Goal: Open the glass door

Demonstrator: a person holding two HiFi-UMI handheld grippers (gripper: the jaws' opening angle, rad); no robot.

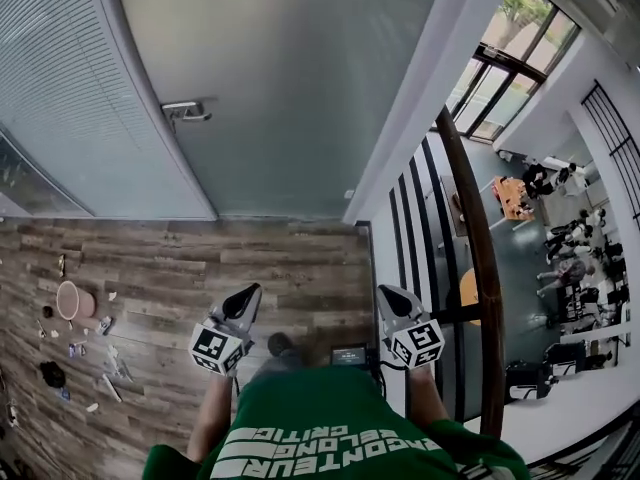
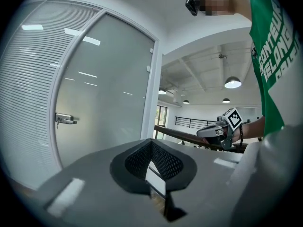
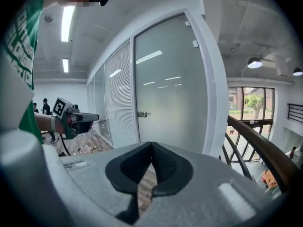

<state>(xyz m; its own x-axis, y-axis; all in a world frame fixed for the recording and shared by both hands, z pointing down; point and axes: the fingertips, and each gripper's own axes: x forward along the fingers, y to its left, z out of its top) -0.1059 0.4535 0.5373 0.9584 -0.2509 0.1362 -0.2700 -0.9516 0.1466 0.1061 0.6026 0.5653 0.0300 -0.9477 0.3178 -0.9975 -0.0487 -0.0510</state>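
Observation:
The frosted glass door (image 1: 280, 78) stands closed ahead of me in its white frame, with a metal handle (image 1: 185, 111) on its left edge. My left gripper (image 1: 243, 298) and right gripper (image 1: 393, 298) are held side by side over the wood floor, well short of the door. Both are shut with nothing between the jaws. The left gripper view shows the door (image 2: 104, 89) and its handle (image 2: 65, 119) beyond the left gripper (image 2: 151, 143). In the right gripper view the door (image 3: 170, 93) and handle (image 3: 142, 114) lie past the right gripper (image 3: 151, 145).
A wall of glass with blinds (image 1: 60, 88) runs left of the door. A small pink bowl (image 1: 70, 300) and scattered bits lie on the floor at the left. To the right a wooden handrail (image 1: 480, 258) on black bars guards a drop to a lower floor.

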